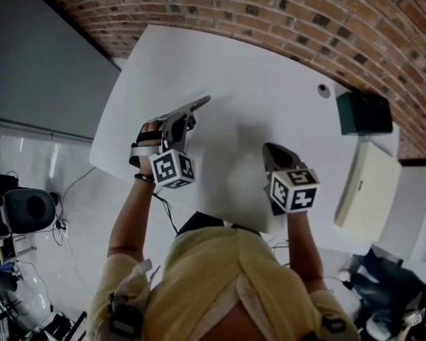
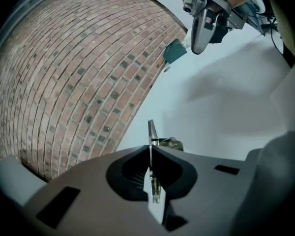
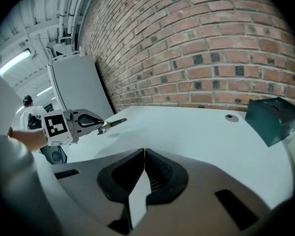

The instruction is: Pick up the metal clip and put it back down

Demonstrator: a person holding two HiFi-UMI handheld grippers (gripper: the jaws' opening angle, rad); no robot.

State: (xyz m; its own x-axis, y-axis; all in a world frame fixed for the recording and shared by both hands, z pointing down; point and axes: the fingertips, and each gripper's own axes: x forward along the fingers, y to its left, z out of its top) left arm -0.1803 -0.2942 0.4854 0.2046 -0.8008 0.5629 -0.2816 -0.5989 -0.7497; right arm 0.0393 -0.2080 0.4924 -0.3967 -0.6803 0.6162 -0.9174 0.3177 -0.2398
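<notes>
My left gripper is shut on the metal clip, a thin flat piece of metal that sticks out past the jaw tips. In the left gripper view the clip stands edge-on between the closed jaws, with a wire loop to its right. The right gripper view shows the left gripper holding the clip a little above the white table, with a shadow beneath it. My right gripper hovers over the table's near right part, jaws shut with nothing between them.
A dark box sits at the table's far right corner, with a small round grommet just left of it. A cream-coloured case lies off the right edge. A brick wall runs behind the table.
</notes>
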